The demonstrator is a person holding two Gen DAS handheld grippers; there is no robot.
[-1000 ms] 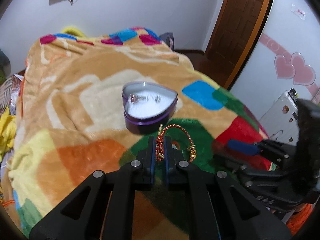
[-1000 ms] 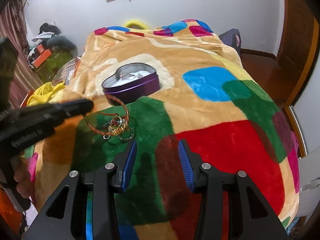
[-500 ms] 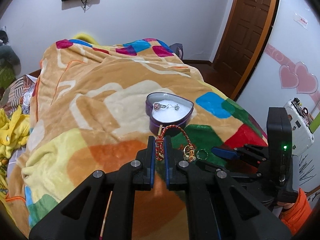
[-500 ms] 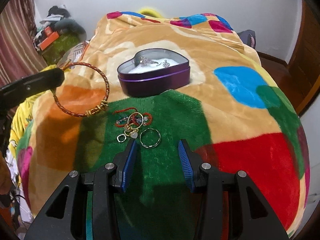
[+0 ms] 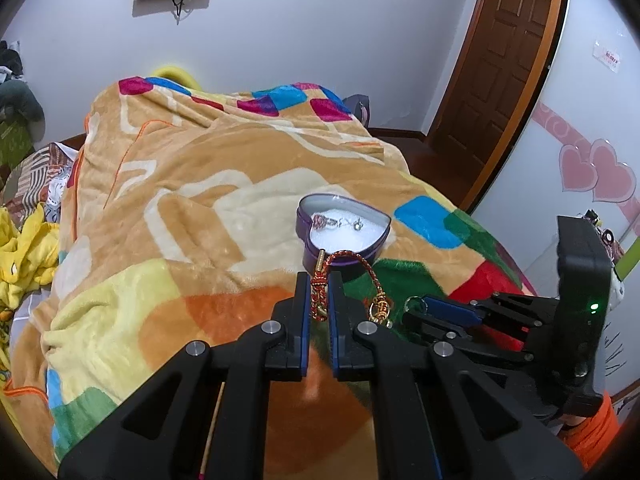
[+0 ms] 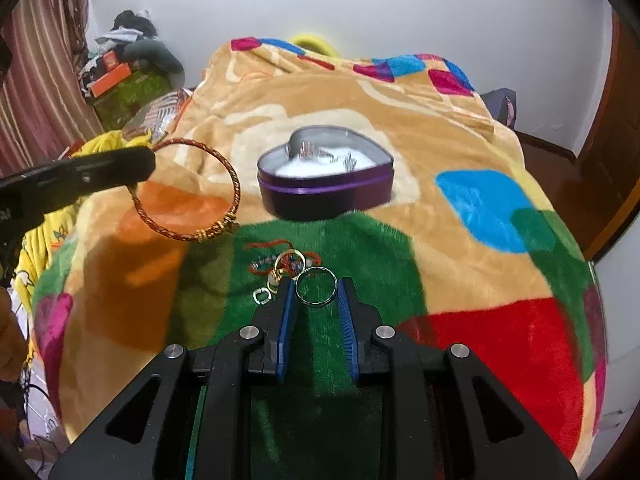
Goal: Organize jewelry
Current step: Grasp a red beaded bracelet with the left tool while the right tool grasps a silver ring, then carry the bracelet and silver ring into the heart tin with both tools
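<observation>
My left gripper (image 5: 319, 280) is shut on a red-and-gold braided bangle (image 5: 352, 276) and holds it in the air in front of a purple heart-shaped tin (image 5: 344, 232). In the right wrist view the bangle (image 6: 188, 188) hangs from the left gripper's tip (image 6: 120, 164), left of the tin (image 6: 326, 180), which holds small silver pieces on white padding. My right gripper (image 6: 314, 292) is open, its fingers on either side of a silver ring (image 6: 316, 286) lying on the green blanket patch. A small pile of rings and a red cord (image 6: 280, 262) lies just beyond.
A patchwork fleece blanket (image 6: 480, 200) covers the bed. Clutter and boxes (image 6: 120, 76) stand at the far left by a striped curtain. A wooden door (image 5: 500, 60) is at the right. Yellow cloth (image 5: 24, 248) lies off the bed's left side.
The left gripper has lifted the bangle up and back from the pile. The right gripper has moved forward and down so its fingers now flank the silver ring.
</observation>
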